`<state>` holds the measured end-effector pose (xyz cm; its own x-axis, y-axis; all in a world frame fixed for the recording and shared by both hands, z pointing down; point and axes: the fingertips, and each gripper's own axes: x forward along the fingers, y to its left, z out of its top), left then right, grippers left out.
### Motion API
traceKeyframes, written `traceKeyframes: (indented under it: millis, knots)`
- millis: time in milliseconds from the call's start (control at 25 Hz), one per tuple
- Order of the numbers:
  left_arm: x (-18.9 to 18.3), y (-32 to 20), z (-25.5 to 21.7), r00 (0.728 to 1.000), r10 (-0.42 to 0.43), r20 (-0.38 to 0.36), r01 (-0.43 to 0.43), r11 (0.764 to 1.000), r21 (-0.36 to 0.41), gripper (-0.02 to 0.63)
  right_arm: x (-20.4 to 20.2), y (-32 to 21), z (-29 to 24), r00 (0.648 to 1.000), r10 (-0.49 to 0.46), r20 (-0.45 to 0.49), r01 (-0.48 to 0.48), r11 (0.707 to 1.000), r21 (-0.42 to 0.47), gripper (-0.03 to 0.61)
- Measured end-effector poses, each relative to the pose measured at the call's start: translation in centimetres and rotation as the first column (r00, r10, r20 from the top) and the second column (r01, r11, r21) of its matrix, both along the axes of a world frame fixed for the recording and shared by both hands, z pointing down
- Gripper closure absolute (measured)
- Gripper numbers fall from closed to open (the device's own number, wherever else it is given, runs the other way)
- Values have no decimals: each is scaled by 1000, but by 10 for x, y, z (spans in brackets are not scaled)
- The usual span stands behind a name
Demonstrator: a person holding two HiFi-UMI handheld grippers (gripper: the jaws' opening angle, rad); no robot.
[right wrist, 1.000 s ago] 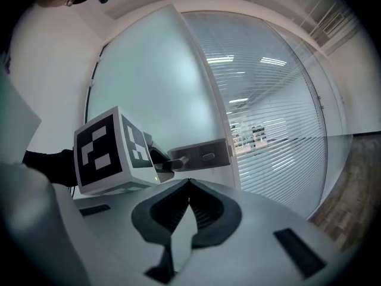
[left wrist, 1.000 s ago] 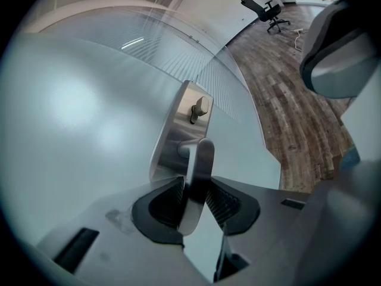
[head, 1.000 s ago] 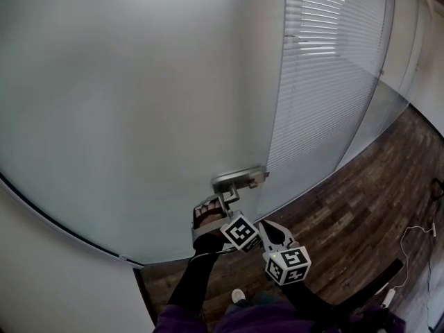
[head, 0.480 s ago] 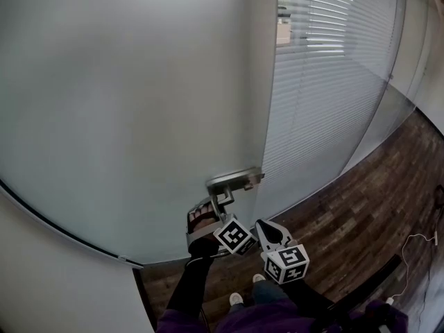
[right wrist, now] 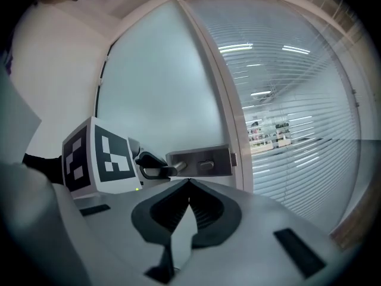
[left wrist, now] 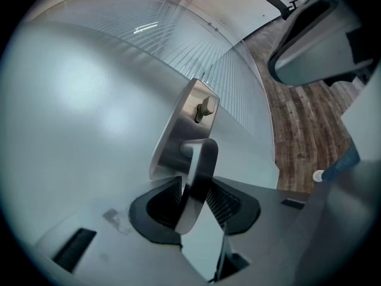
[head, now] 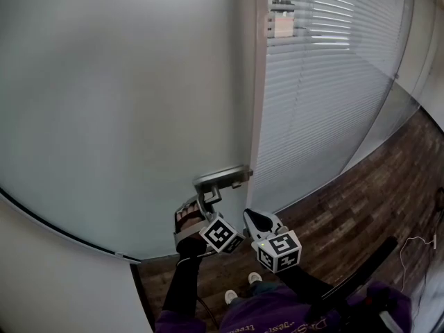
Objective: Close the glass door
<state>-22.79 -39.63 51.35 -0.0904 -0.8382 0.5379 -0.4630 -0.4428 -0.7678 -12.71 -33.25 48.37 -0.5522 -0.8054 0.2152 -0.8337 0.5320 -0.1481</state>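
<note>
The door [head: 125, 103], a frosted glass leaf, fills most of the head view. Over the last second its free edge has slid leftward in that view, and more of the blind wall [head: 333, 103] now shows to its right, above the wood floor [head: 361, 214]. The plate [head: 222, 177] near that edge and both grippers have shifted left with it. So the leaf is swinging with the person's pull. The closing looks under way but not finished, since no frame or jamb is seen meeting the edge and a strip of the room beyond shows past it. Which way the last part of the swing must run cannot be told from here.

The left gripper [left wrist: 193, 198] carries the work. Its jaws stand partly apart, held there by the lever [left wrist: 196, 177], which passes between them, and a ribbed pad presses on each side of it. The grip sits on the lever's outer end, away from the plate.

The right gripper [right wrist: 189, 186] hangs just beside the left one and below the plate, apart from the door. Its jaws are closed tip to tip with nothing between them, and it touches nothing.
</note>
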Motion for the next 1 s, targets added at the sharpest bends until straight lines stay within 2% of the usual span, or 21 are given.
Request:
traceKeyframes:
  millis: [400, 600, 1000]
  knots:
    - [-3, -18, 0, 999, -37, -16, 38, 999, 4, 499, -6, -25, 5, 999, -54, 4, 54, 999, 1, 581]
    - [-14, -33, 5, 997, -63, 51, 62, 998, 24, 499, -3, -38, 6, 997, -75, -5, 75, 997, 6, 581]
    - [-17, -49, 4, 994, -94, 47, 93, 995, 33, 499, 1, -53, 10, 993, -115, -6, 115, 993, 8, 581]
